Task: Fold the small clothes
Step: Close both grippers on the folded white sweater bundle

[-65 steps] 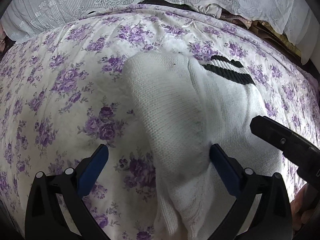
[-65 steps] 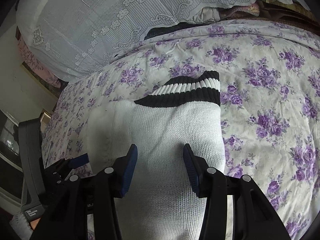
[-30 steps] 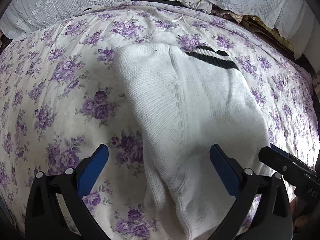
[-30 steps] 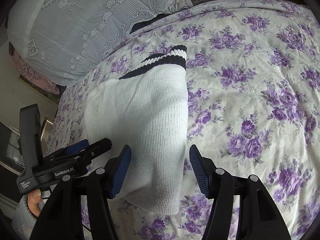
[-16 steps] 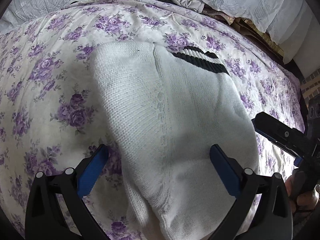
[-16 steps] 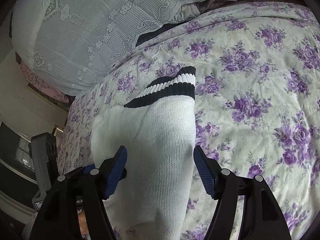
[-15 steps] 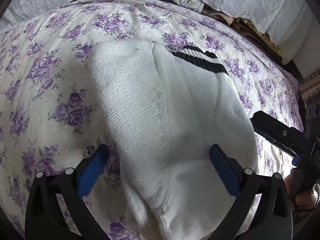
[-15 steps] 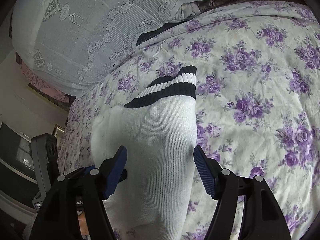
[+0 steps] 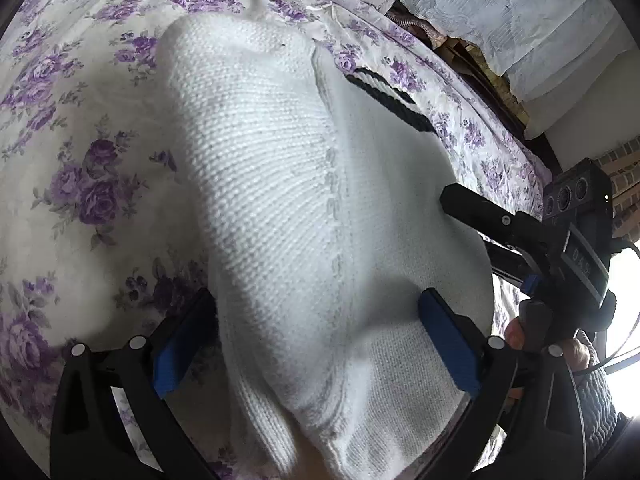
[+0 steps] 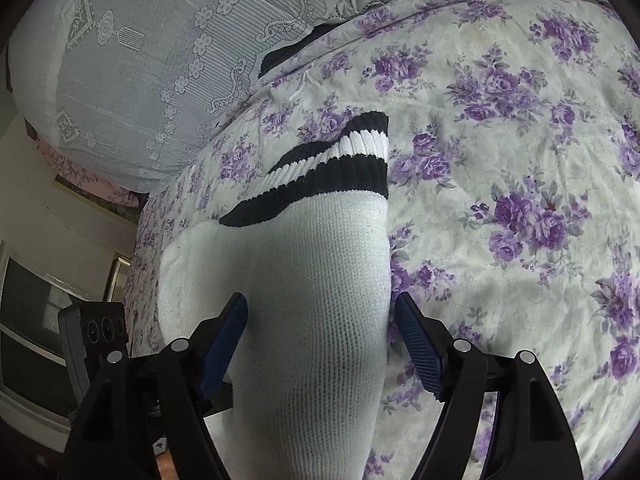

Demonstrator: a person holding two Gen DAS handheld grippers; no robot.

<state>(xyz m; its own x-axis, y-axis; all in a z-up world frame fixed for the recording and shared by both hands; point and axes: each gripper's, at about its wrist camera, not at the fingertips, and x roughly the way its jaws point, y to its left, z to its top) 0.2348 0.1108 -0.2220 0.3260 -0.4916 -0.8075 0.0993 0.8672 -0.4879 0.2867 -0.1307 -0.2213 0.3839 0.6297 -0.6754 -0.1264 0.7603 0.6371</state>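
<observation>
A white knit garment with a black-and-white striped cuff lies folded lengthwise on the purple-flowered bedspread. My left gripper hangs open and wide just over its near end. The knit lies between the blue pads and neither pad presses on it. My right gripper is over the same near end from the right side. Its jaws are opening, with the garment between them and not squeezed. One right finger rests at the garment's right edge in the left wrist view.
A white lace cover drapes over bedding at the far side of the bed. Dark cloth pokes out under it. A person's hand holds the right gripper's handle. The bed's left edge drops toward a pale wall.
Both grippers have come lower and closer to the garment's near end. The right jaws have spread wider and now straddle the knit. The left view has tipped downward.
</observation>
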